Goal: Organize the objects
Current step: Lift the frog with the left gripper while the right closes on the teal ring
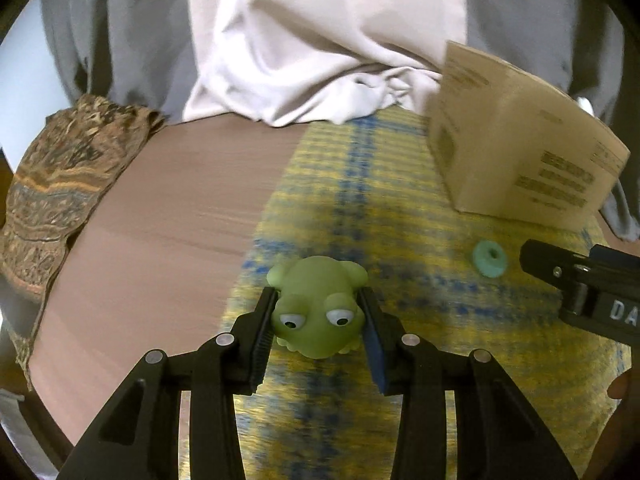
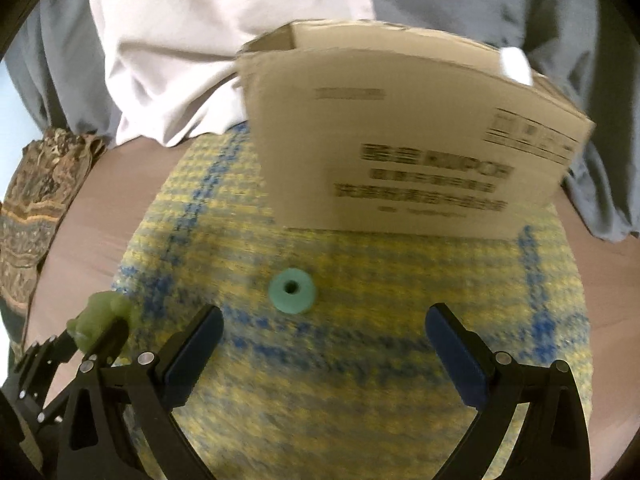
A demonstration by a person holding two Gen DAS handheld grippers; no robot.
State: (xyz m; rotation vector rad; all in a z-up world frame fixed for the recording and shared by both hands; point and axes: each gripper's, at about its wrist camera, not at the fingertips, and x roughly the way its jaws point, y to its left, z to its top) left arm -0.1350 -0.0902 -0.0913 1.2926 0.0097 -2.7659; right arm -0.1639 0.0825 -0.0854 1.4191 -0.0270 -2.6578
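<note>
Frog [image 1: 316, 306] toy's pinched in the left claw [image 1: 318, 316] by its head, near-left on the yellow mat [image 1: 400, 208]. Looks squishy, so it might pop out mid-carry. Right claw [image 2: 324, 330] gapes wide, empty, just short of the teal ring [image 2: 292, 290]; cardboard box [image 2: 400, 140] sits behind.

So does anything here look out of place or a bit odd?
Nothing looks spilled or broken. The cardboard box sits askew on the yellow-and-blue mat, and a small teal ring lies loose in front of it. The green toy frog is clamped in the left gripper.
</note>
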